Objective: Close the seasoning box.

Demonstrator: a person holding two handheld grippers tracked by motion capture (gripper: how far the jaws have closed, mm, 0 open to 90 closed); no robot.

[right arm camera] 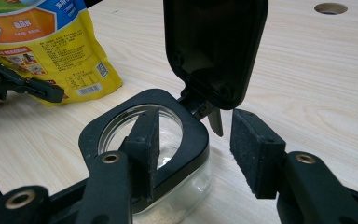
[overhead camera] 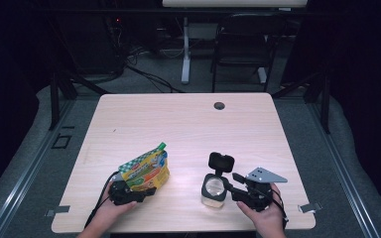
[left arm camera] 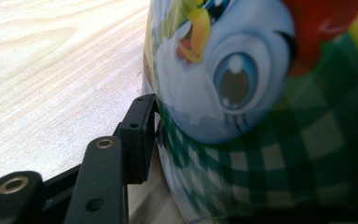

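A yellow and green snack pouch (overhead camera: 146, 170) stands at the table's front left. My left gripper (overhead camera: 145, 192) is at its base with the pouch (left arm camera: 261, 116) between the jaws. One pad (left arm camera: 140, 135) lies against the pouch's side; the other is hidden behind the bulge. A clear square jar (overhead camera: 214, 191) with a black rim stands front right, its flip lid (overhead camera: 221, 162) raised. My right gripper (right arm camera: 200, 149) is open at the jar (right arm camera: 177, 196): one pad (right arm camera: 144, 144) is over the mouth, the other (right arm camera: 256, 154) stands outside the rim, apart from it.
The light wooden table (overhead camera: 188, 129) has a cable hole (overhead camera: 219, 105) near its far edge. Behind the table stand a black chair (overhead camera: 243, 44) and a white desk leg (overhead camera: 185, 54) with cables on the floor. The person's hands come in at the front edge.
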